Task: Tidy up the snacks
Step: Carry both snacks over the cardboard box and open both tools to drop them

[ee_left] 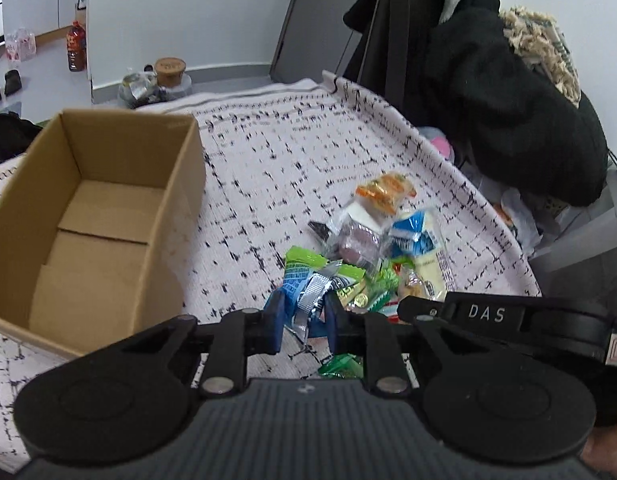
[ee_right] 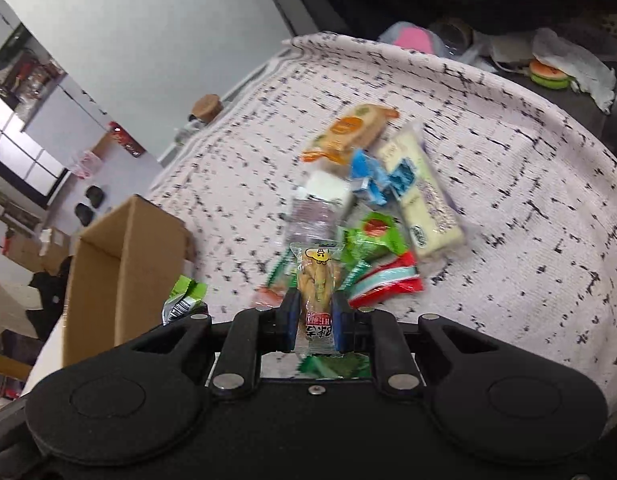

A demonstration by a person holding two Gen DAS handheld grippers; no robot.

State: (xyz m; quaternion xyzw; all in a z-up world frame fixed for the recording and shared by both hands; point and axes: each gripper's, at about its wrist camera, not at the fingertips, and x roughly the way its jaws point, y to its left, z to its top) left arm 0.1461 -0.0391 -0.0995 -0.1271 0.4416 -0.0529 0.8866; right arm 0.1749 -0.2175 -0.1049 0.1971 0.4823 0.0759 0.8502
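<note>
Nearest in the left wrist view, the left gripper (ee_left: 302, 326) has its jaws pressed on a crumpled green and silver packet (ee_left: 314, 284), which stands up between the blue fingers (ee_left: 274, 326). In the right wrist view, the right gripper (ee_right: 317, 320) pinches a clear packet of yellow sticks (ee_right: 316, 284) (a small cartoon face is printed at its top), held upright between the two pads.

Just behind both grippers lies the pile of snacks (ee_left: 372, 248) on the pink cloth with black marks (ee_left: 268, 168). In the pile I see a red and white wrapper (ee_right: 388, 282), a green packet (ee_right: 370, 236), a long pale bar (ee_right: 424, 196), a blue wrapper (ee_right: 370, 178) and, farthest, an orange packet (ee_right: 348, 132).

On the left of the pile, apart from it, the open cardboard box (ee_left: 92, 216) stands on the same cloth, with nothing visible inside it.

Further back, a jar with a cork lid (ee_left: 170, 70) stands beyond the cloth's far edge, and black clothes (ee_left: 508, 100) hang at the right.
</note>
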